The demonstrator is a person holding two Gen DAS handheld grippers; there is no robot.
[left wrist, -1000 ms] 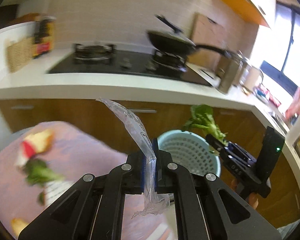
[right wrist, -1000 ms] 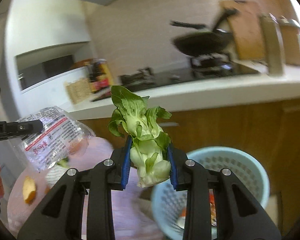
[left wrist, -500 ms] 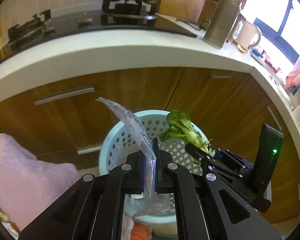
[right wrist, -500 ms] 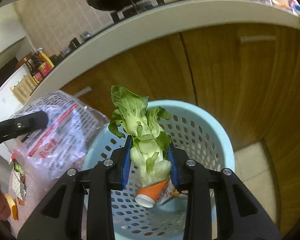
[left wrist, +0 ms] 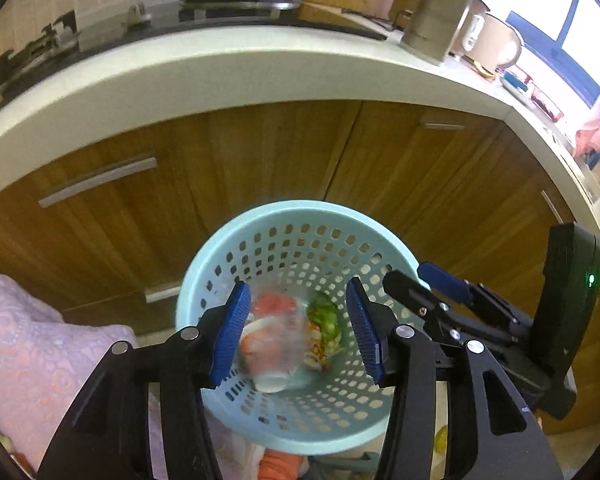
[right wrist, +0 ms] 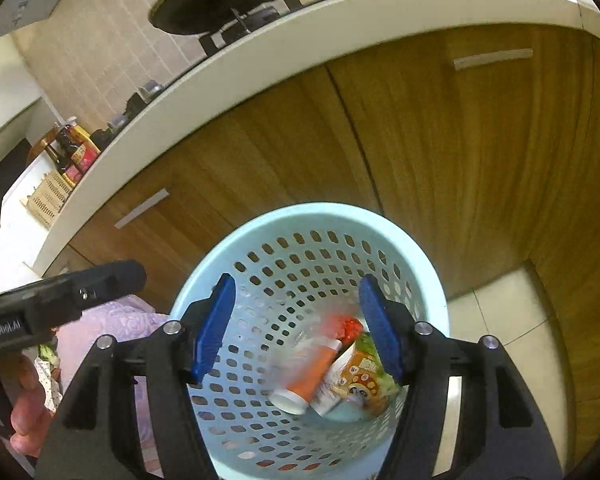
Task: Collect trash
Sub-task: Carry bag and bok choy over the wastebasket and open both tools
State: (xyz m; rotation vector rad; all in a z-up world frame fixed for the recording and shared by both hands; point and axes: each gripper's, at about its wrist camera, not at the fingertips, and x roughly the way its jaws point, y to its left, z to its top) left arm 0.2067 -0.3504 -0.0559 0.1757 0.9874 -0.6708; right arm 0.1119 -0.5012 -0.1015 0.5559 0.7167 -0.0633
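Grippers both spread wide, nothing between the pads: left gripper [left wrist: 300, 330] and right gripper [right wrist: 298, 328] each hang over the mouth of the pale blue basket [right wrist: 428, 264], lower centre of both views.

Trash sits at the basket bottom: orange tube [right wrist: 310, 376], printed carton [right wrist: 360, 376], green leafy piece [left wrist: 324, 318], and a clear wrapper [left wrist: 272, 344] smeared by motion blur, possibly mid-fall.

Risks, my read:
- the light wrapper could catch on the rim or drift out, since film falls slowly and sideways
- right gripper shows in the left view at lower right, near the rim; a careless pull-back could clip the basket and tip it
- both tools crowd one opening and could knock each other

Hard to tell:
- blur hides the wrapper's outline and whether it has landed
- basket base is cut off by the gripper bodies
- pink cloth [left wrist: 28, 344] at lower left is only partly in frame, so leftover trash can't be counted
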